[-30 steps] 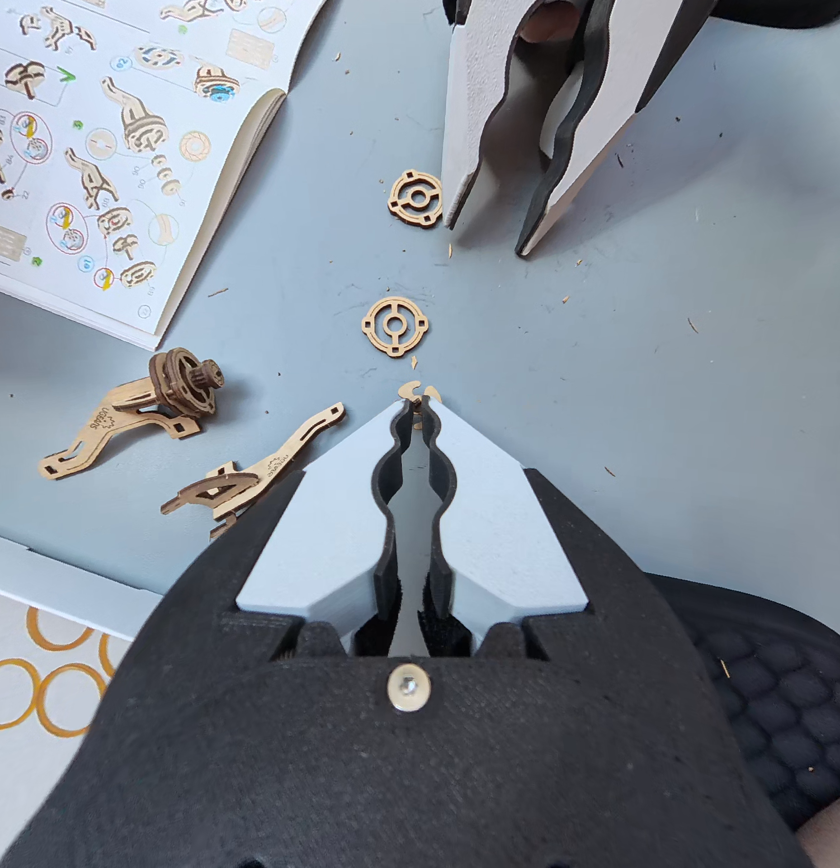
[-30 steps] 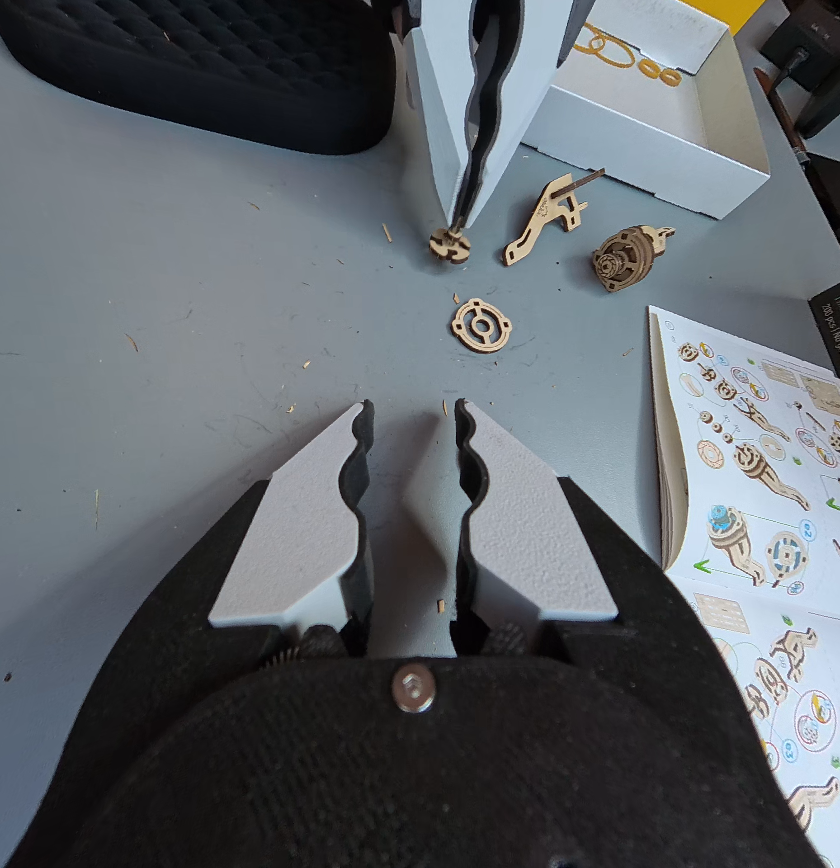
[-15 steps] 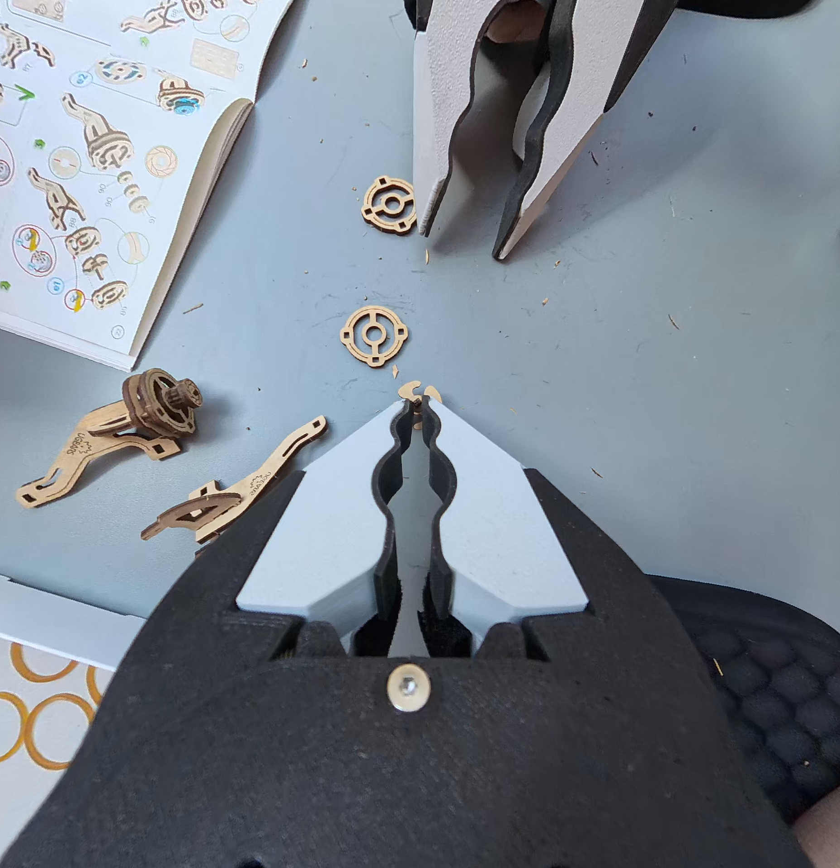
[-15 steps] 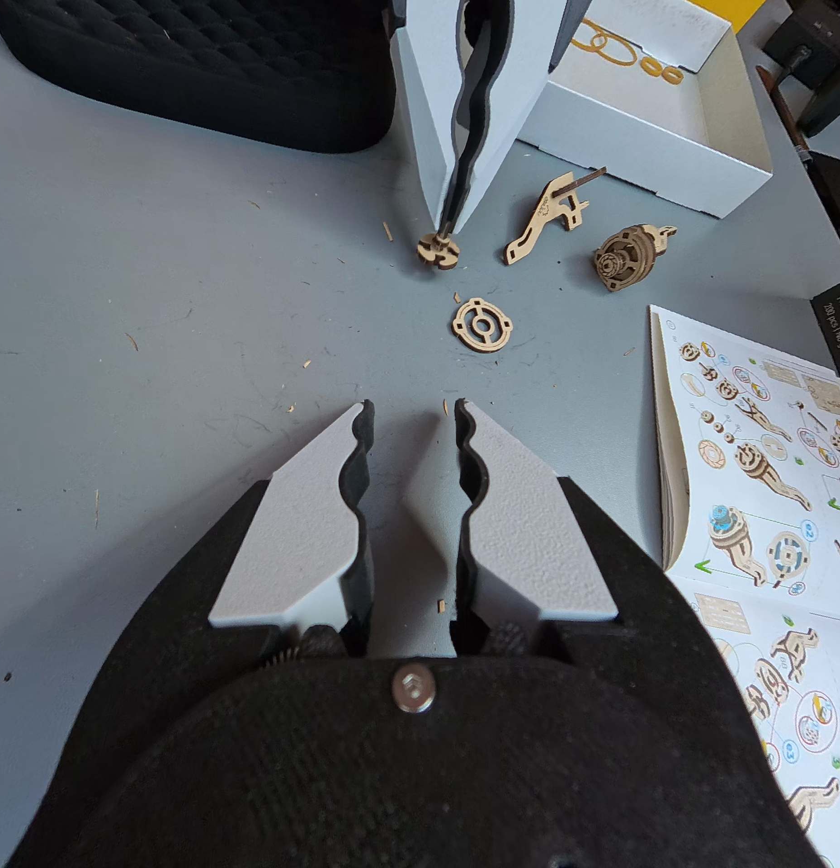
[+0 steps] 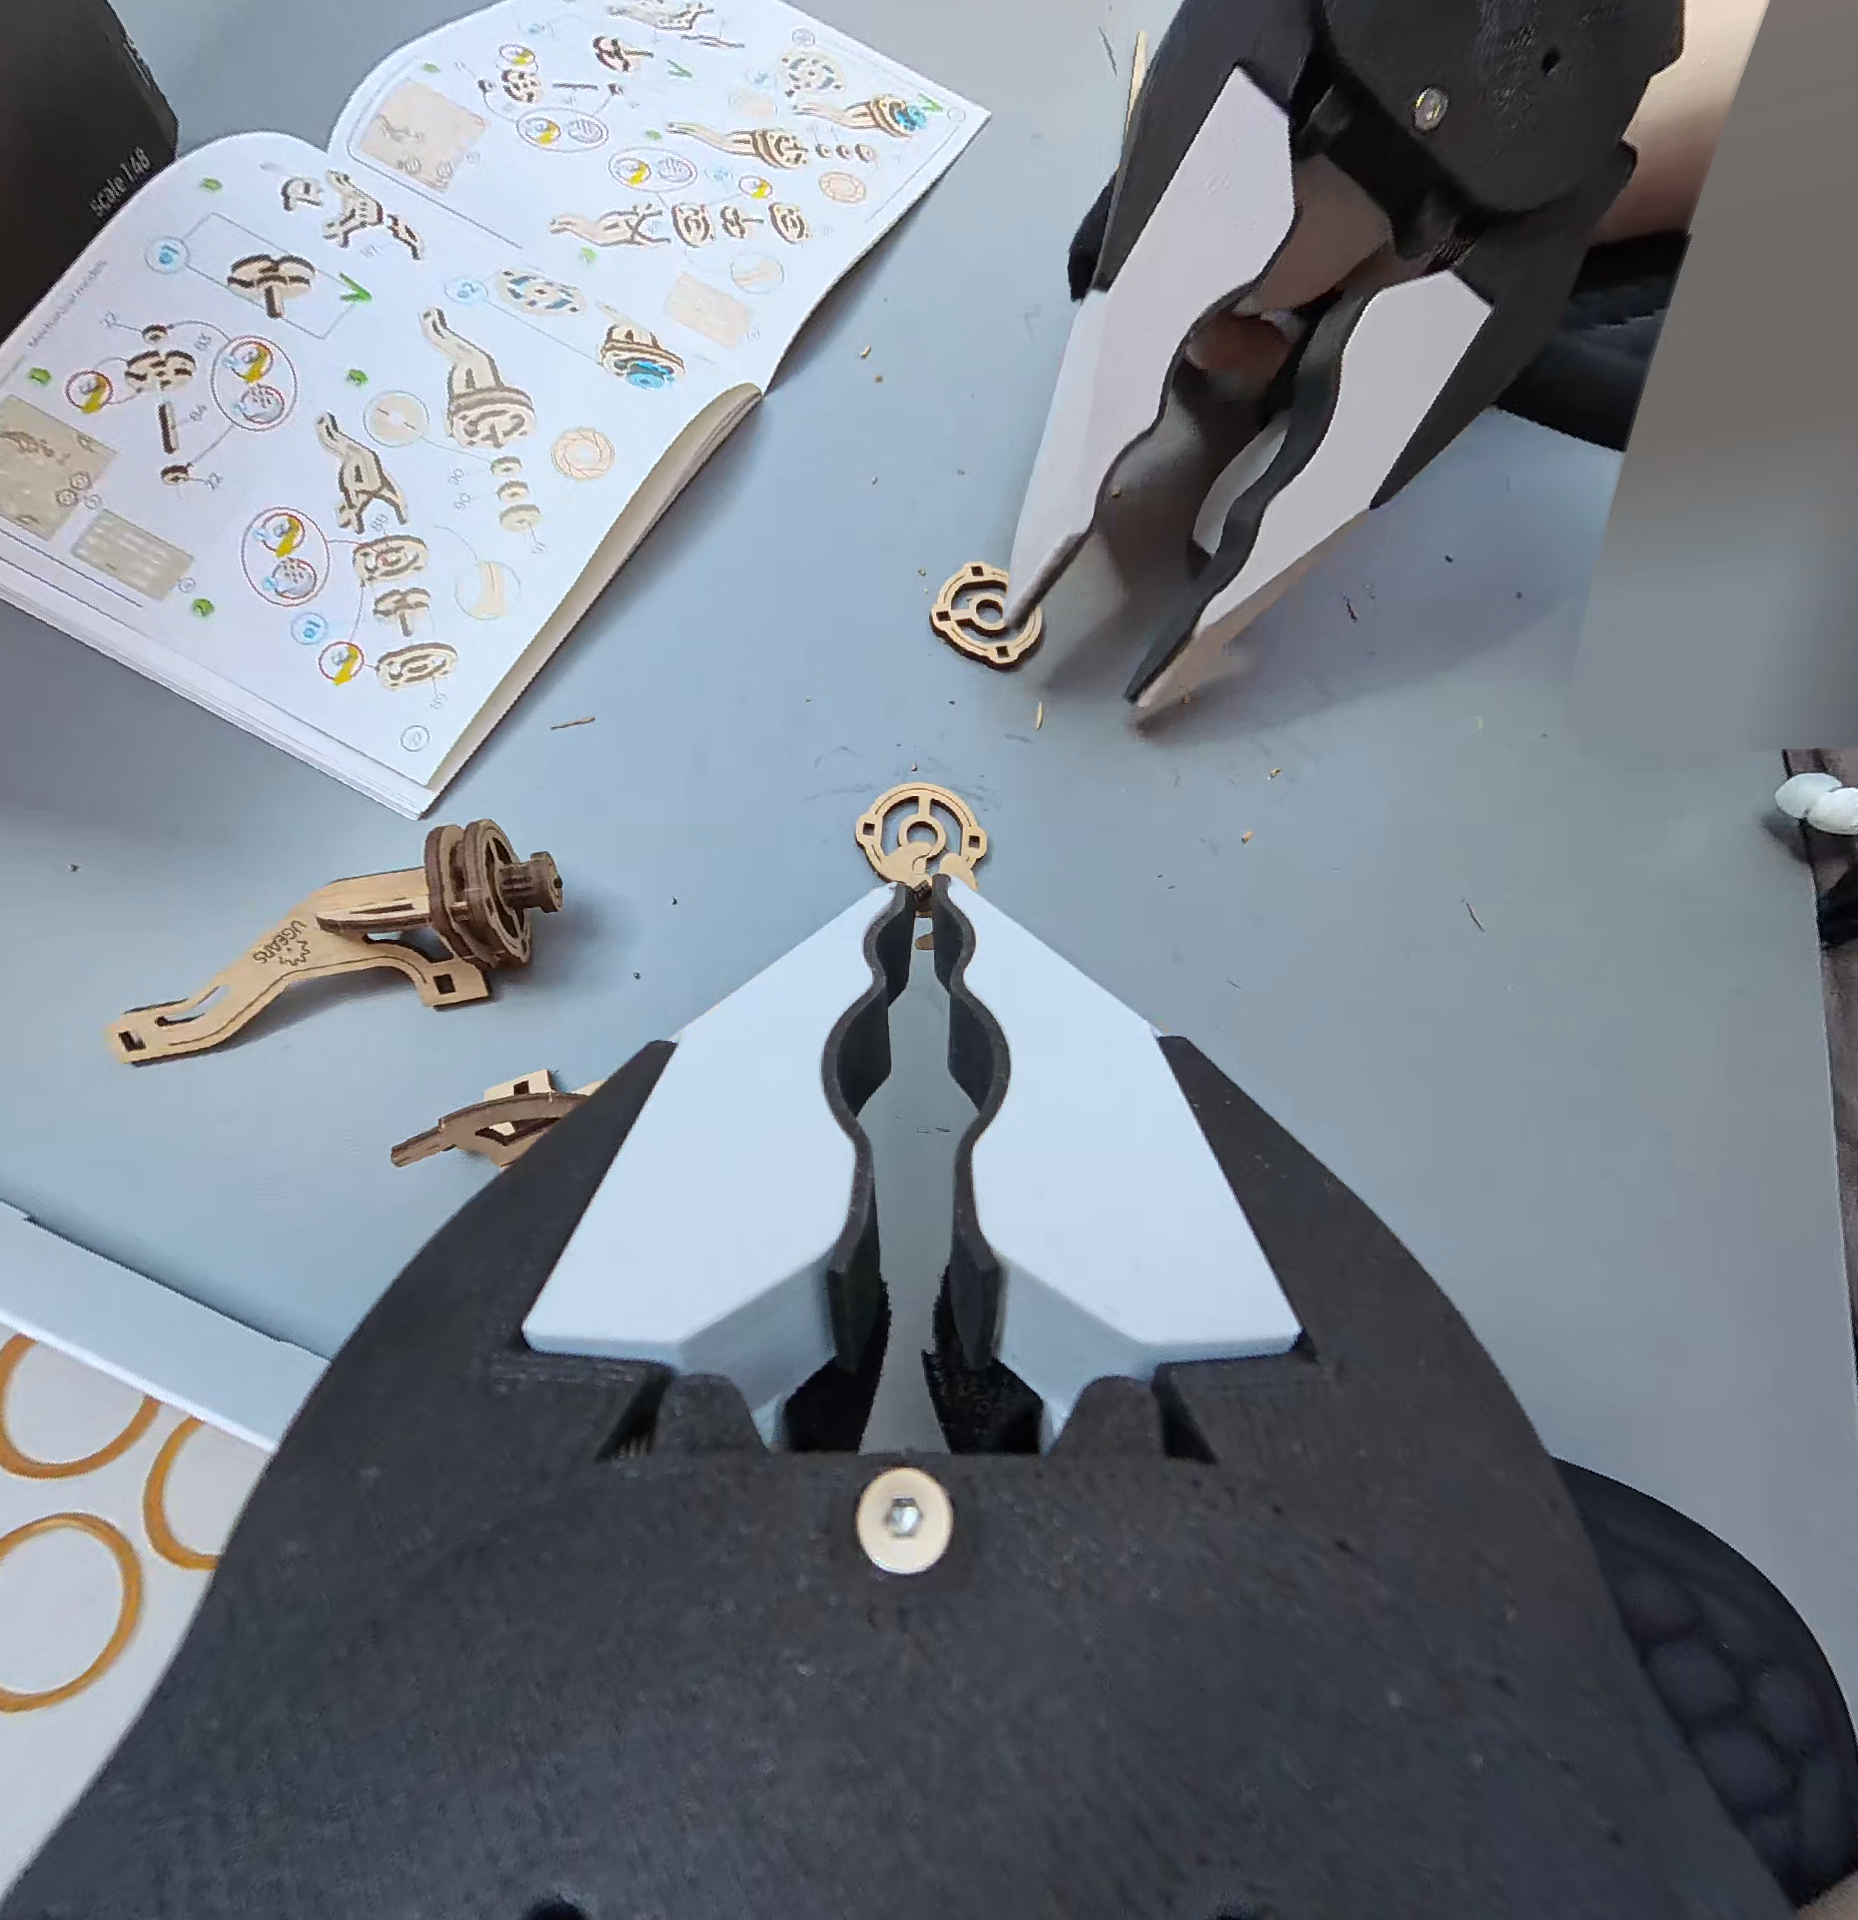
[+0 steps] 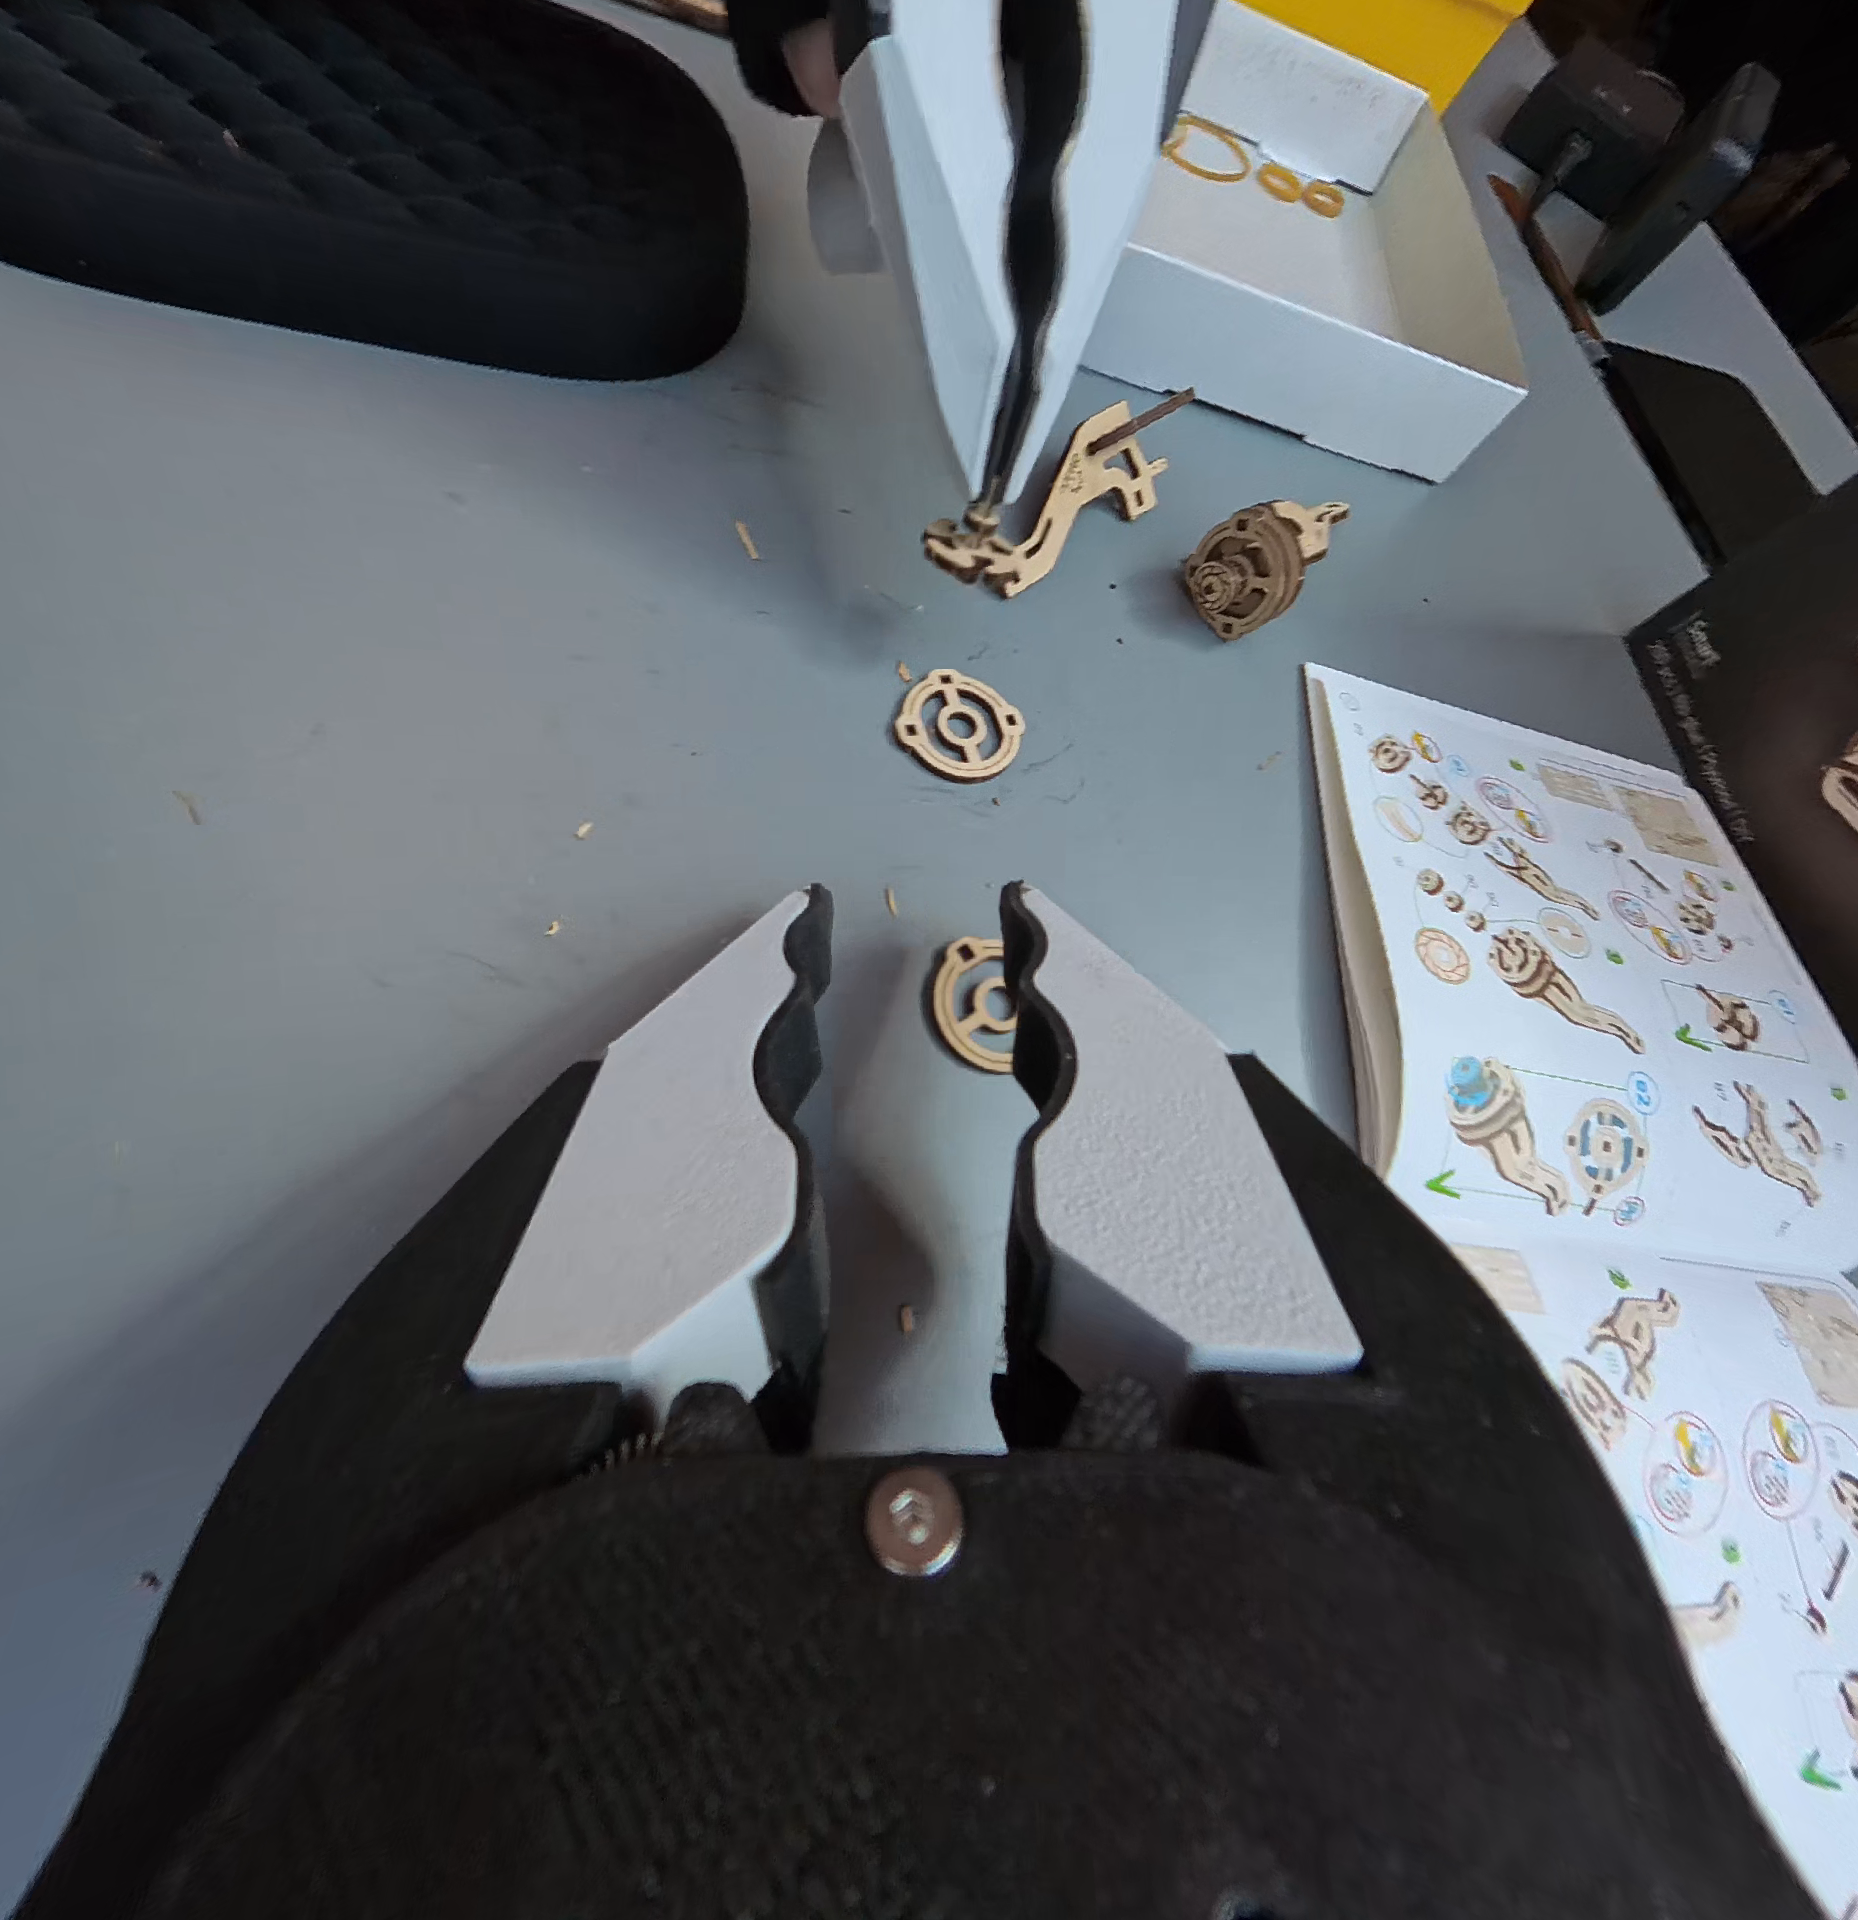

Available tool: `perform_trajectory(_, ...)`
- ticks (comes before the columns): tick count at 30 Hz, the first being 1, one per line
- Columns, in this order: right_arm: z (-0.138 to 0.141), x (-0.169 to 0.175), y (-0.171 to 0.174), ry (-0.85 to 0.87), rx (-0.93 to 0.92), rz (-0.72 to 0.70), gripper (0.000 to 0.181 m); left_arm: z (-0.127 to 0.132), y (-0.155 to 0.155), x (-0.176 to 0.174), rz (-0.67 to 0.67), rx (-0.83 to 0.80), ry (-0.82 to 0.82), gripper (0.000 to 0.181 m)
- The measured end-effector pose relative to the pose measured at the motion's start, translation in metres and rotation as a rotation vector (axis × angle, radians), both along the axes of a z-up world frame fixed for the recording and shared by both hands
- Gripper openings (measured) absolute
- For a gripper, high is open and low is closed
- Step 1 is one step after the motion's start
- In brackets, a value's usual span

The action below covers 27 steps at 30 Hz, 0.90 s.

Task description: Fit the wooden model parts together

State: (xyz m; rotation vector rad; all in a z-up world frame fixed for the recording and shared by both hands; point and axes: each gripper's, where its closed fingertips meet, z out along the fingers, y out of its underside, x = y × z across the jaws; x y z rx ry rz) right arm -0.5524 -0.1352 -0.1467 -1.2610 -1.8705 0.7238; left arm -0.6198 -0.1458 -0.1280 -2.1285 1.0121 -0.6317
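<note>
My left gripper (image 5: 917, 891) is shut on a small wooden piece (image 5: 920, 868), seen low over the table in the right wrist view (image 6: 961, 545). One flat ring disc (image 5: 920, 831) lies just past the left gripper's tips. My right gripper (image 6: 914, 899) is open, with a second ring disc (image 6: 966, 1003) on the table between its fingers, partly under the right finger. In the left wrist view, the right gripper (image 5: 1081, 655) stands tip-down beside that disc (image 5: 985, 615). A drum-and-arm sub-assembly (image 5: 385, 935) and a loose arm part (image 6: 1070, 509) lie nearby.
An open instruction booklet (image 5: 385, 364) lies on the grey table. A white box (image 6: 1309, 301) holds rubber bands. A black cushion (image 6: 333, 177) is at the table edge. A dark box (image 6: 1787, 675) sits by the booklet. Wood splinters are scattered about. One gripper's finger ends stand about 8 cm off the other's.
My right gripper has moved forward and down so the second ring disc now lies between its open fingers. My left gripper, still shut on its piece, has shifted closer to the first disc.
</note>
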Motion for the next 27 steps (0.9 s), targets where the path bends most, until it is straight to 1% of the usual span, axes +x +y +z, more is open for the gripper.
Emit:
perform_trajectory(2, 0.012, 0.000, 0.018, 0.057, -0.019, -0.090, 0.031, -0.002, 0.001, 0.001, 0.004, -0.005, 0.010, 0.002)
perform_trajectory(5, 0.029, 0.008, 0.057, 0.151, -0.092, -0.280, 0.031, -0.003, 0.003, 0.003, 0.011, -0.011, 0.005, 0.002)
perform_trajectory(7, 0.035, 0.015, 0.075, 0.188, -0.166, -0.351, 0.030, -0.003, 0.003, 0.003, 0.011, -0.007, 0.009, 0.002)
perform_trajectory(8, 0.033, 0.016, 0.076, 0.184, -0.207, -0.339, 0.030, -0.004, 0.003, 0.003, 0.010, -0.006, 0.012, 0.002)
perform_trajectory(9, 0.033, 0.014, 0.066, 0.181, -0.265, -0.264, 0.030, -0.003, 0.003, 0.003, 0.010, -0.006, 0.013, 0.002)
perform_trajectory(10, 0.034, 0.011, 0.049, 0.174, -0.339, -0.152, 0.031, -0.003, 0.003, 0.003, 0.011, -0.005, 0.014, 0.002)
perform_trajectory(11, 0.033, 0.010, 0.036, 0.155, -0.397, -0.087, 0.031, -0.003, 0.003, 0.002, 0.013, -0.006, 0.014, 0.002)
perform_trajectory(12, 0.030, 0.009, 0.028, 0.131, -0.414, -0.053, 0.033, -0.003, 0.003, 0.001, 0.014, -0.006, 0.014, 0.002)
perform_trajectory(13, 0.025, 0.009, 0.026, 0.103, -0.384, -0.044, 0.033, -0.003, 0.003, 0.000, 0.016, -0.006, 0.015, 0.002)
perform_trajectory(15, 0.011, 0.009, 0.029, 0.042, -0.253, -0.060, 0.035, -0.004, 0.004, -0.001, 0.022, -0.006, 0.017, 0.002)
perform_trajectory(17, 0.003, 0.009, 0.024, -0.002, -0.191, -0.043, 0.035, -0.003, 0.004, -0.002, 0.024, -0.006, 0.017, 0.002)
perform_trajectory(22, -0.007, 0.009, 0.023, -0.048, -0.145, -0.053, 0.036, -0.005, 0.004, -0.004, 0.026, -0.008, 0.033, 0.002)
perform_trajectory(27, -0.013, 0.011, 0.026, -0.092, -0.160, -0.078, 0.036, -0.011, 0.002, -0.006, 0.019, -0.028, 0.057, 0.002)
